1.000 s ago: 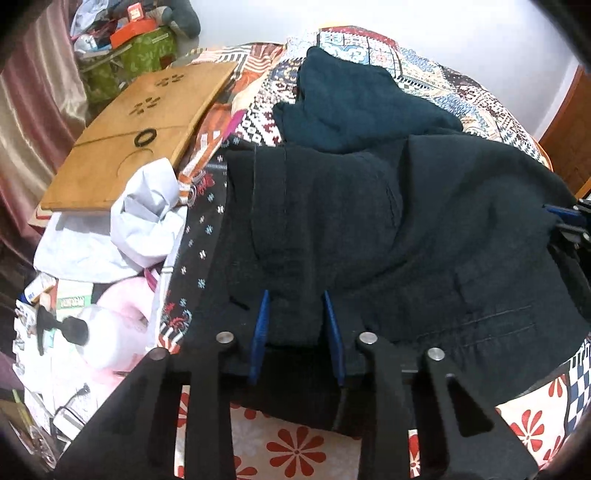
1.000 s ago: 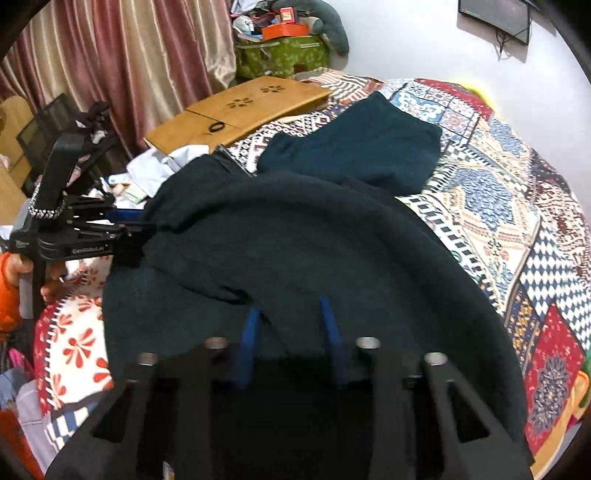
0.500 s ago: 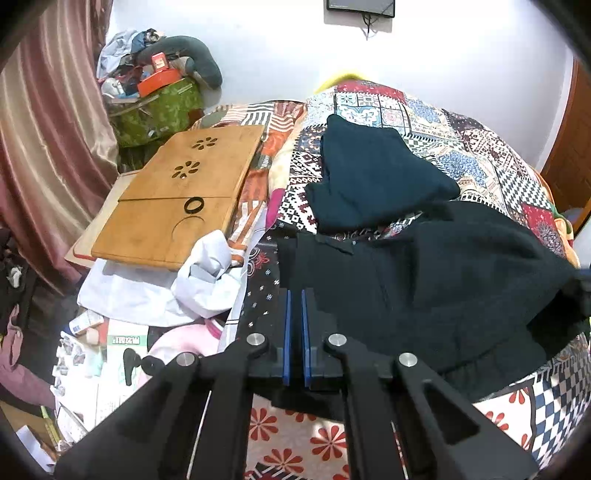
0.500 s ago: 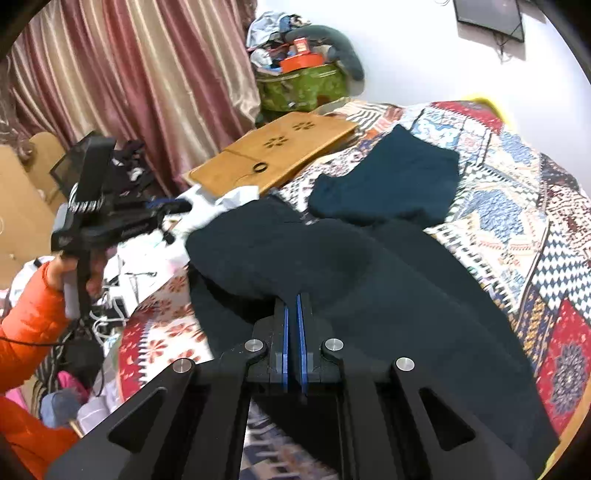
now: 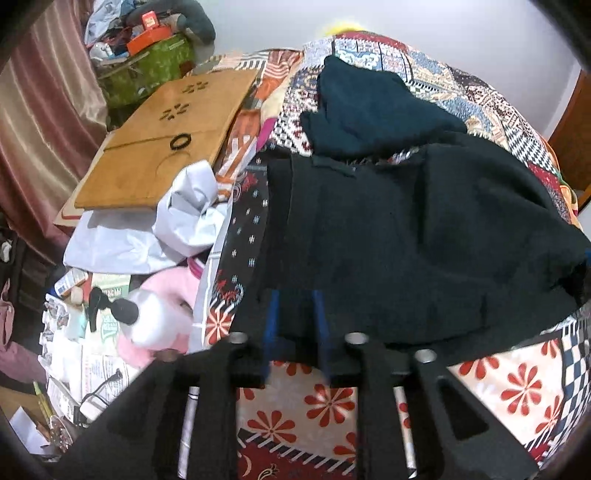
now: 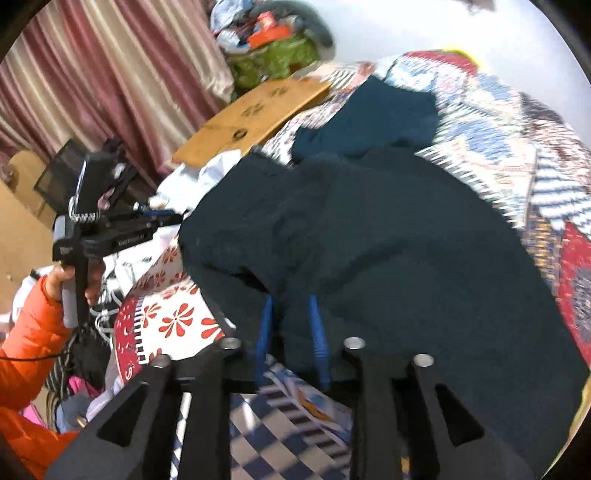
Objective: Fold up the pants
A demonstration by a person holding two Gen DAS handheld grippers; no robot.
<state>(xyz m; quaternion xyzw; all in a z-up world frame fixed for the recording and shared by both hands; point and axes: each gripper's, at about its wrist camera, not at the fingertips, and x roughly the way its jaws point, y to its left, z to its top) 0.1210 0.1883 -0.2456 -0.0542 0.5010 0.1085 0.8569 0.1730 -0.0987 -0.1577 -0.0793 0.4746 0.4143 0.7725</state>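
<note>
Pants (image 5: 424, 236) lie spread across near half of bed (image 5: 517, 384), hem edge at near edge, second dark garment (image 5: 373, 107) beyond.

Left hand-held gripper (image 5: 295, 317): jaws just opening, parted, cloth edge between pads, not pinched.

Right hand-held gripper (image 6: 290, 328): same state, jaws just opening.

Step judged: fold laid, edge being released. Next: withdraw clear of cloth, regrasp for next fold.

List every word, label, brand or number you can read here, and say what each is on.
Nothing can be read for certain.
White lettering on the left claw's body: blurred.
Green print on the packets on the floor: too small.
Label on the orange box: too small.
</note>
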